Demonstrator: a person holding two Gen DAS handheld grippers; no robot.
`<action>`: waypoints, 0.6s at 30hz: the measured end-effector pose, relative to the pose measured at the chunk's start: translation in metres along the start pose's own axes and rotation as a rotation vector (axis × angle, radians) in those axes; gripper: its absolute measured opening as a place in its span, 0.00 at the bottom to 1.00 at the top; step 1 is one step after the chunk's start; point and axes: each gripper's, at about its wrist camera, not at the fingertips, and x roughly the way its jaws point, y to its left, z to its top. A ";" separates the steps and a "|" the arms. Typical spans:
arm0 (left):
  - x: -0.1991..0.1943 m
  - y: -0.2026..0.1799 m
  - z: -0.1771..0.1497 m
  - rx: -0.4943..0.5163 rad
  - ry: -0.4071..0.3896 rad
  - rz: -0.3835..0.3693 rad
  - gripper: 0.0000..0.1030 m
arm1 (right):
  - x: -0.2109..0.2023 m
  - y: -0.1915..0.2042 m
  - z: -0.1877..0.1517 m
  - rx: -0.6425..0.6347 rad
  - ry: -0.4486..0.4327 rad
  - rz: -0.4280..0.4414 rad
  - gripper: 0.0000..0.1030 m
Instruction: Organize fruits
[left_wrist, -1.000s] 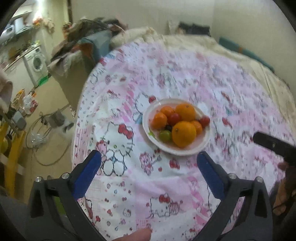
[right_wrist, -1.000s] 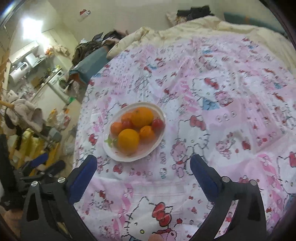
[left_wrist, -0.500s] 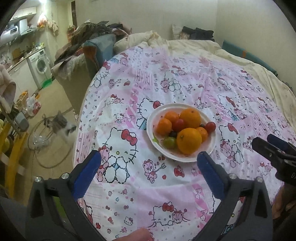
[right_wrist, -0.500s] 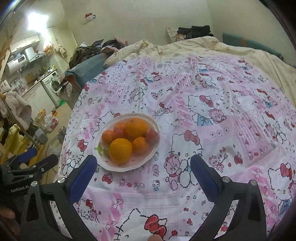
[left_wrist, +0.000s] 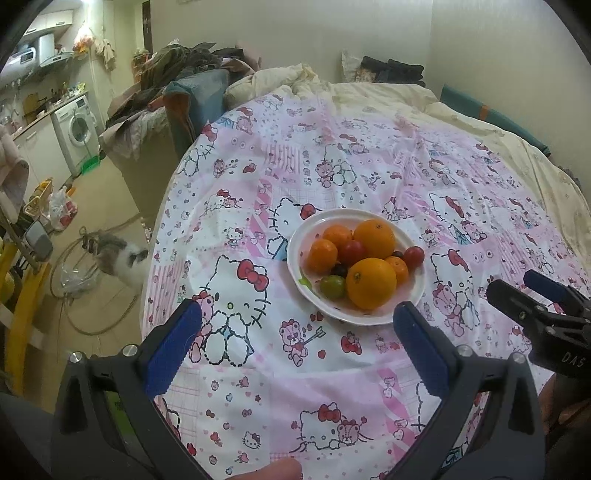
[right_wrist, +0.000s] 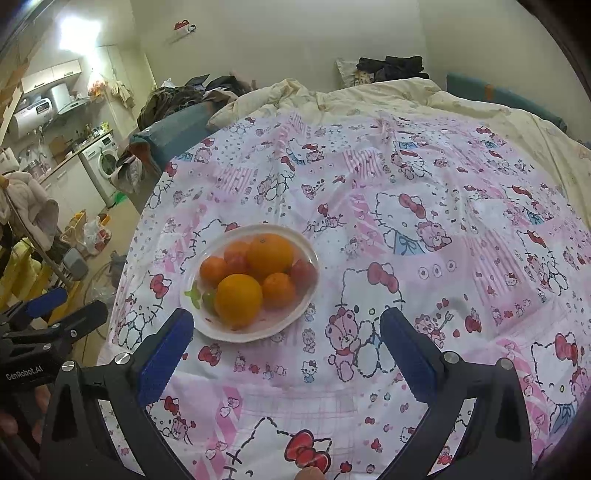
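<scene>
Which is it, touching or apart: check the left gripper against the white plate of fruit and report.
Apart. In the left wrist view the left gripper is open and empty, and patterned sheet shows between its fingertips and the plate, though its right fingertip sits close to the near rim.

Bed (left_wrist: 461, 122) carries a pink cartoon-print sheet (left_wrist: 332, 177) spread flat over a cream quilt (right_wrist: 369, 96). One white plate (left_wrist: 295, 254) sits directly on the sheet, near its left edge. Dark clothes (right_wrist: 391, 64) lie heaped at the bed's far end.
</scene>
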 end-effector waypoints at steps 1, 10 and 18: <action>0.000 0.000 0.000 0.000 0.001 -0.001 0.99 | 0.000 0.000 0.000 0.001 -0.002 0.000 1.00; 0.001 -0.001 -0.001 -0.001 0.001 -0.003 0.99 | 0.000 0.000 0.000 -0.005 -0.008 -0.008 1.00; 0.001 -0.002 -0.001 -0.002 0.001 -0.002 0.99 | -0.001 -0.001 0.002 -0.009 -0.011 -0.021 1.00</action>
